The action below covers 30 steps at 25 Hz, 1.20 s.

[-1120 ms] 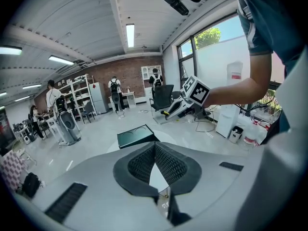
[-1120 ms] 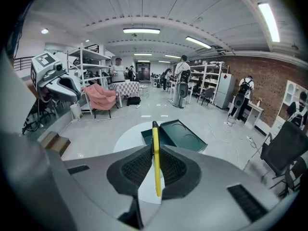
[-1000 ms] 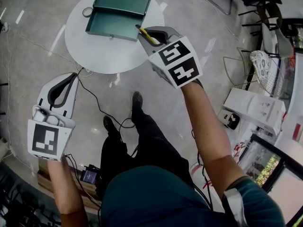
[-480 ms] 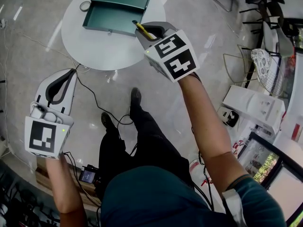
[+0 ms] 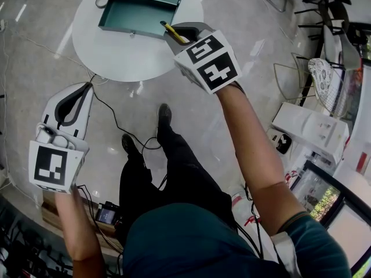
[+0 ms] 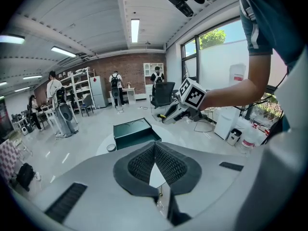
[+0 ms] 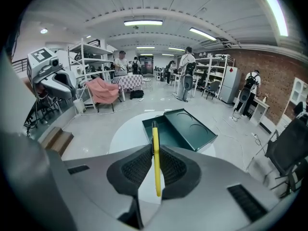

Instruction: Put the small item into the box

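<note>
Right gripper (image 7: 155, 170) pinches slim yellow stick (image 7: 155, 153) mid-length over counter (image 5: 116, 57), just beside open green box (image 5: 134, 16); looks light, stiff, apt to pivot; left gripper (image 6: 154, 150) fingers (image 6: 171, 164) pressed together, empty.

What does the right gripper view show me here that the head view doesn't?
Only the right gripper view: the right gripper, jaws clamped on the yellow pen, with people and shelves beyond. Only the head view: a small ring beside the green box, and the person's shoes. Both: the open box on the round white table, the pen, the left gripper.
</note>
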### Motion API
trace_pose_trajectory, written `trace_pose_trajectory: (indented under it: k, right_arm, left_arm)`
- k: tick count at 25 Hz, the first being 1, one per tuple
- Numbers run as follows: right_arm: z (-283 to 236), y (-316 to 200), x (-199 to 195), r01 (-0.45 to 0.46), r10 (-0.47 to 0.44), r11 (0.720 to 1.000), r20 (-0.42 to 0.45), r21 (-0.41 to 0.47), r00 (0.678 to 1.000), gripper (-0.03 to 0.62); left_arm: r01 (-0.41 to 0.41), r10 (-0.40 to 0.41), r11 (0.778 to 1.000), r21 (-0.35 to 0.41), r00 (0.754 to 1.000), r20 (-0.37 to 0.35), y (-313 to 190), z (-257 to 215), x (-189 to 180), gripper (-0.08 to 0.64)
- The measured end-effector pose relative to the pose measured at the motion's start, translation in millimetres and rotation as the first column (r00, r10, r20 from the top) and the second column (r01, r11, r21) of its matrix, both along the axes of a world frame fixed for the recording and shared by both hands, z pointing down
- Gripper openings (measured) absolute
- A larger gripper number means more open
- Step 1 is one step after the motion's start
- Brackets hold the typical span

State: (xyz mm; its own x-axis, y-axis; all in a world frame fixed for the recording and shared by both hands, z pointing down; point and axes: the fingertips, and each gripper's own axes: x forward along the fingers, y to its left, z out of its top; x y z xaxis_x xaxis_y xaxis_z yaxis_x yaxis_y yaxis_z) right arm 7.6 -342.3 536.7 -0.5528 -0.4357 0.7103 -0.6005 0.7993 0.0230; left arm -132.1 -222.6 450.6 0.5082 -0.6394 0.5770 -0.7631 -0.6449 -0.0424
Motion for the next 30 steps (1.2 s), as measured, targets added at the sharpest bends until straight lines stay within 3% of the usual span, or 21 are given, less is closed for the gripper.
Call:
trace_pose_trajectory:
  k: [30]
  right_arm:
    - [51,-3,1,-0.025,0.023,0.998,-0.038,-0.063,0.999,0.066]
  left_arm:
    - [-0.002,-0.001,0.998,-0.061,0.999,-0.050,2,36,-5,0.018]
